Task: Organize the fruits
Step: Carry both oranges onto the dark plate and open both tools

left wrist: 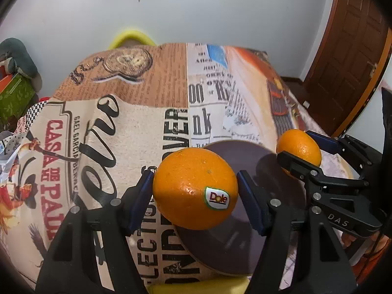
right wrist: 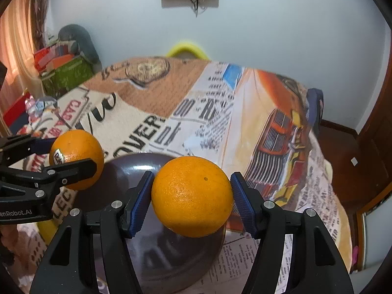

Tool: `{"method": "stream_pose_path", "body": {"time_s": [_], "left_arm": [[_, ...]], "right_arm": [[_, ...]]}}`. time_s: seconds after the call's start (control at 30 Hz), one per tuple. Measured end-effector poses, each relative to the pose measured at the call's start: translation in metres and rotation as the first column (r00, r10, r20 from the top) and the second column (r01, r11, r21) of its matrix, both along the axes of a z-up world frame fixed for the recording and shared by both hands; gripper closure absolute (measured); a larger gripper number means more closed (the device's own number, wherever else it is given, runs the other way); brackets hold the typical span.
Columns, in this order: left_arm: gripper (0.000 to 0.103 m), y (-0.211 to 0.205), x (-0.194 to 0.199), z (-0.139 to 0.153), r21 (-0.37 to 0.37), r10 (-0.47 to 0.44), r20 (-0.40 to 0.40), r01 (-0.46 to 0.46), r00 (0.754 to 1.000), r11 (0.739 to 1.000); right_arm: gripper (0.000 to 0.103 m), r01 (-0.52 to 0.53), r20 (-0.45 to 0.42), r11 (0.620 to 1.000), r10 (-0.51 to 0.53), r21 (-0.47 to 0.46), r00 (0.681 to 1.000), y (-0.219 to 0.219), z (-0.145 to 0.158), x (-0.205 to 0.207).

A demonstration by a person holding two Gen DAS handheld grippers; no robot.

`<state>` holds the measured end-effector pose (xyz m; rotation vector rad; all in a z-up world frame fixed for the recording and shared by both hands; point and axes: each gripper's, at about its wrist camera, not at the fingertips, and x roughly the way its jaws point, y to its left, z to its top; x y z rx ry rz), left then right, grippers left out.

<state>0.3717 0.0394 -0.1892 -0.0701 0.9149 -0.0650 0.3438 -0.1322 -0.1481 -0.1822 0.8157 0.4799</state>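
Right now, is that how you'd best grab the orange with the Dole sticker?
Yes. The stickered orange is round, so the left gripper squeezes it across its widest middle, a blue pad on each opposite side, coming from above and behind. Gripped nearer its top, it could slip out.

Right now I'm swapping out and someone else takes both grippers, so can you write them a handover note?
Left gripper: shut on the stickered orange, above the dark plate.
Right gripper: shut on the plain orange, over the same plate.
Done: both oranges picked up; nothing lies on the plate.
Left: probably set both oranges on the plate and let go. A yellow fruit sits at its near edge.
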Motion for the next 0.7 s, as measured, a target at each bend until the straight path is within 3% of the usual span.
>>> {"method": "stream_pose_path", "body": {"time_s": [0.23,0.43,0.7], "left_arm": [[0.035,-0.002,0.012,-0.027,0.01,-0.004,-0.056,0.005,0.998,1.0],[0.034,-0.008,0.011,-0.03,0.048,-0.015,-0.038,0.017,0.999,0.999],[0.032,-0.008,0.004,-0.023,0.015,-0.022,-0.047,0.022,0.999,1.0]], "right_arm": [[0.043,0.002,-0.079,1.0,-0.004,-0.023,0.997,0.002,-0.025,0.017],[0.042,-0.016,-0.089,0.998,0.011,-0.055,0.996,0.005,-0.033,0.018],[0.04,-0.024,-0.144,1.0,0.022,-0.014,0.989,-0.002,-0.03,0.015]]}}
